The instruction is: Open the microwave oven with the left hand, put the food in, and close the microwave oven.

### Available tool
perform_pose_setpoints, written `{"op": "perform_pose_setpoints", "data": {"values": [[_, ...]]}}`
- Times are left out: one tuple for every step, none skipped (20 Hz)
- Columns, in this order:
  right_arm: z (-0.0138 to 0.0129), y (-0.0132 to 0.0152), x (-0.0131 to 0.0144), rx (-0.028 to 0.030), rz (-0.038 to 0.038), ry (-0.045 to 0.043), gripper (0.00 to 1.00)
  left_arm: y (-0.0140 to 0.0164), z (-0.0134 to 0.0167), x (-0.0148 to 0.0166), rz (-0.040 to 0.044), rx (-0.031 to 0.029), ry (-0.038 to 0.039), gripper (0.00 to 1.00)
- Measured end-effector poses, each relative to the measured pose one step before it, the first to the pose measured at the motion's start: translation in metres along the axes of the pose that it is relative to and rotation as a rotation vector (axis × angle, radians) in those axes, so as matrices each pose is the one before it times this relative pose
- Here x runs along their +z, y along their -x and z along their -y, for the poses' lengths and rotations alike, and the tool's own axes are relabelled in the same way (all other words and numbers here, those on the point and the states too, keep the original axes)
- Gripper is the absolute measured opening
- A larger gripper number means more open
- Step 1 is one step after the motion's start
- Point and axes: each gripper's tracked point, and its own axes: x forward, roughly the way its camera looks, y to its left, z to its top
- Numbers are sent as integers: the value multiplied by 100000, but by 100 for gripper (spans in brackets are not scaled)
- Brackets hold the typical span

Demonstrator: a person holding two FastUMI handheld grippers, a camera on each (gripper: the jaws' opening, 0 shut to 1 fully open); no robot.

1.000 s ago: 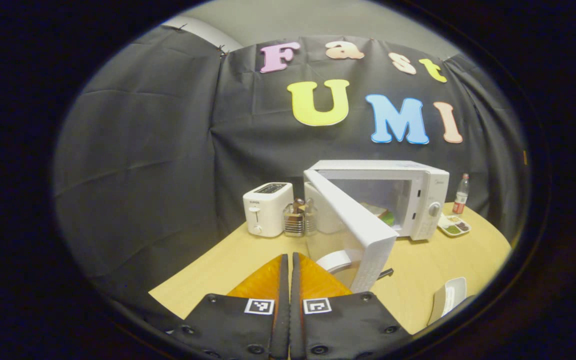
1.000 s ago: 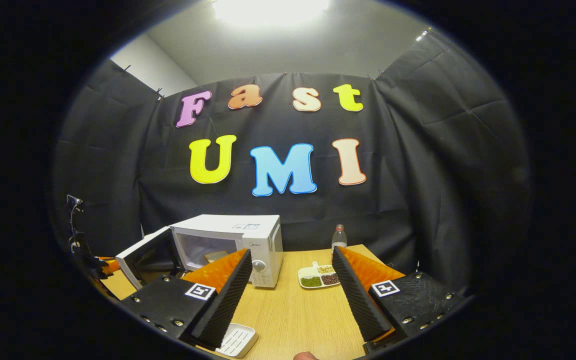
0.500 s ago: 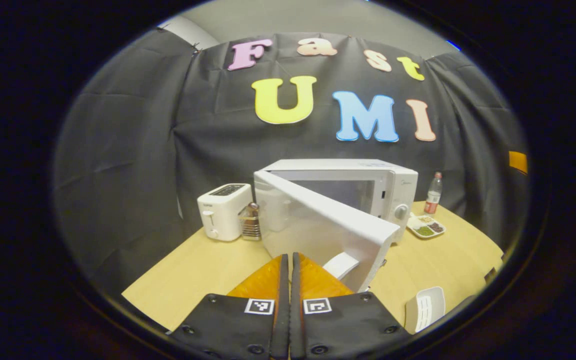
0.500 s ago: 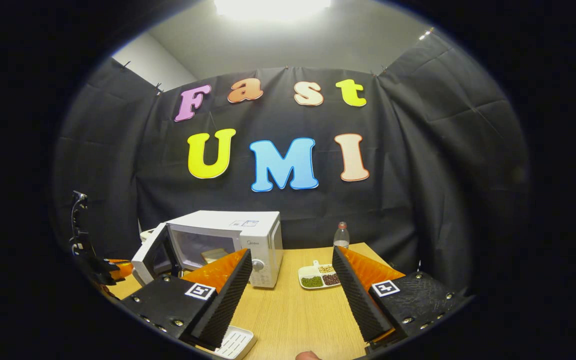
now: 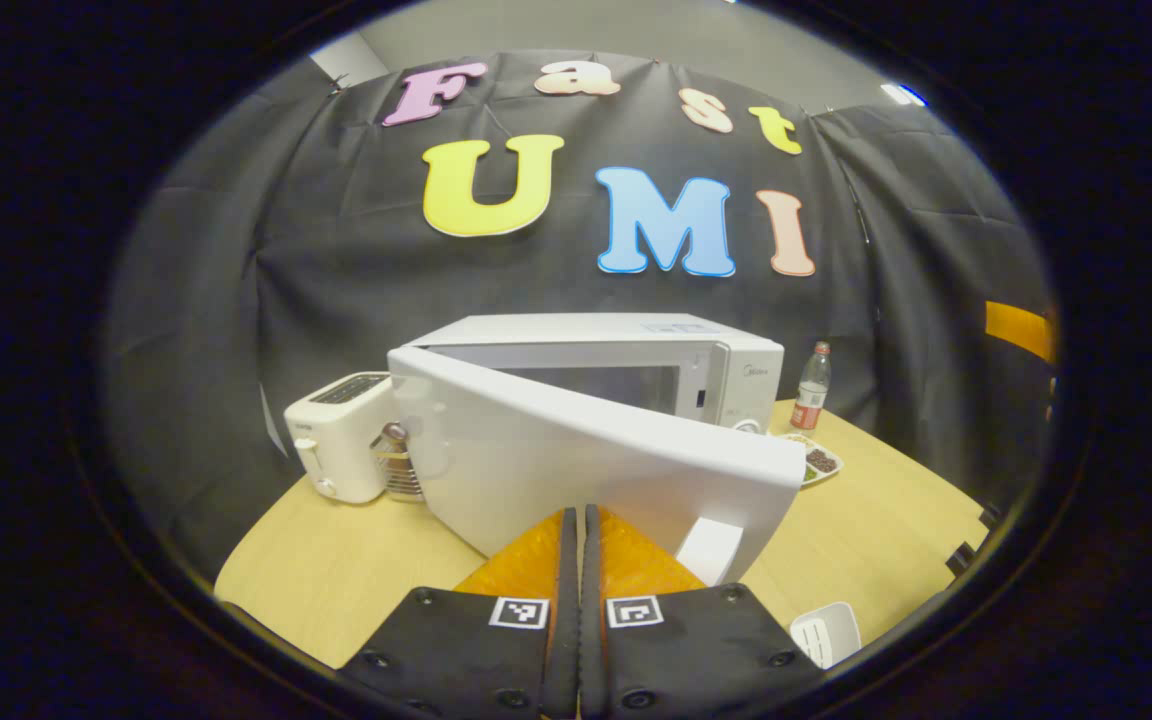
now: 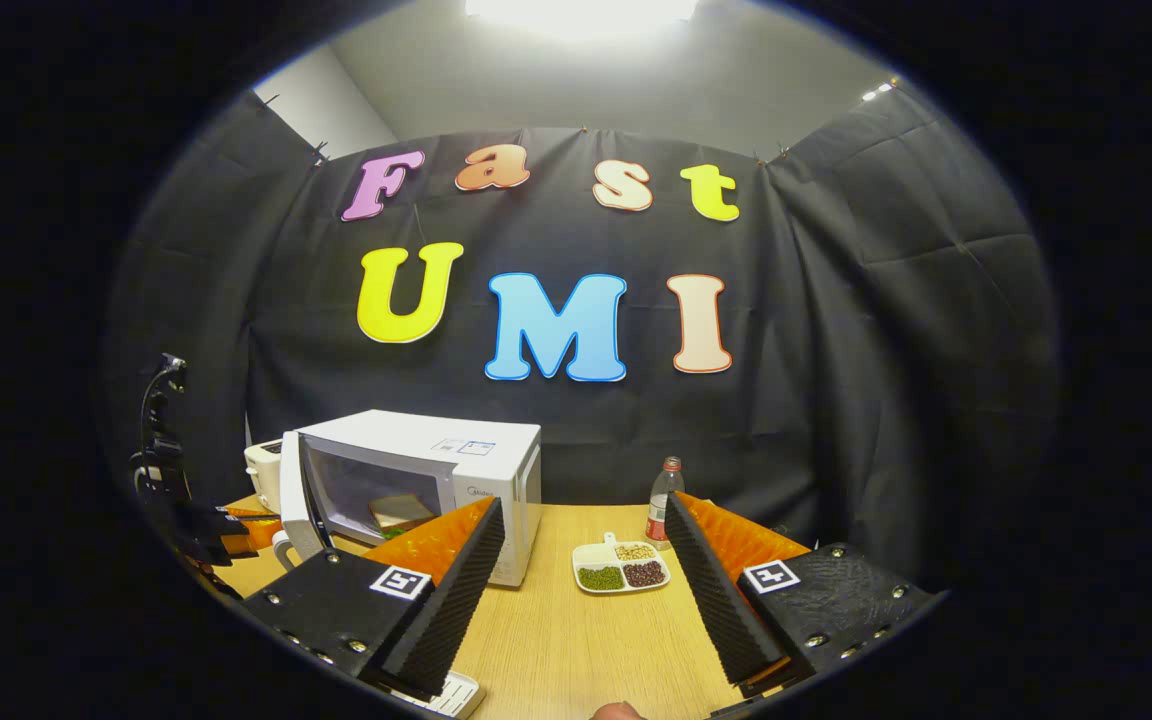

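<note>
**Inspector:** What has changed over the last second?

**Assistant:** The microwave door has swung from wide open to roughly halfway shut. In the left gripper view the left tool has its fingers pressed together with nothing between them, and its tips meet the door's outer face beside the handle.

**Inspector:** Where is the food?

**Assistant:** The food lies inside the microwave oven, seen through the gap in the right gripper view. The oven stands toward the worktop's rear left edge.

**Inspector:** And the right tool?

**Assistant:** The right tool is spread wide, empty, over the worktop's near edge, well apart from the oven. It has barely shifted.

**Inspector:** Assessment?

**Assistant:** Loading appears done; closing is under way. The door is not yet latched, so a continued push seems needed.
</note>
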Motion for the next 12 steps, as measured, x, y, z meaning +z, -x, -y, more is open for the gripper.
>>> {"op": "perform_pose_setpoints", "data": {"values": [[152, -106, -66, -995, -525, -70, 98, -811, 371, 355, 187, -1693, -127, 7], [306, -259, -74, -1511, -285, 345, 98, -856, 469, 291, 7, -1985, 730, 7], [360, -312, -120, -1695, -253, 675, 98, -844, 303, 222, 40, -1513, 229, 8], [301, -209, -15, -1501, -239, 535, 98, -751, 235, 113, 198, -1013, -559, 8], [362, -153, -27, -1498, -363, 214, 98, -766, 218, 275, 205, -1090, -646, 7], [253, -103, -125, -1275, -381, -23, 98, -763, 393, 51, -27, -1093, -478, 7], [447, -130, -108, -1401, -540, -62, 98, -831, 254, 83, -63, -1072, -255, 7], [338, -139, 32, -1419, -265, -30, 98, -804, 245, 72, -169, -990, -168, 7], [399, -68, 101, -1445, -200, 98, 98, -810, 251, 77, -234, -1059, -238, 7], [324, -16, 21, -1303, -230, 129, 98, -760, 181, 206, 74, -736, -275, 7], [247, -263, -32, -1176, -356, -8, 98, -658, 191, 72, -3, -927, -324, 7], [126, -312, -55, -1166, -514, -205, 97, -696, 185, 77, -35, -968, -378, 7]]}}
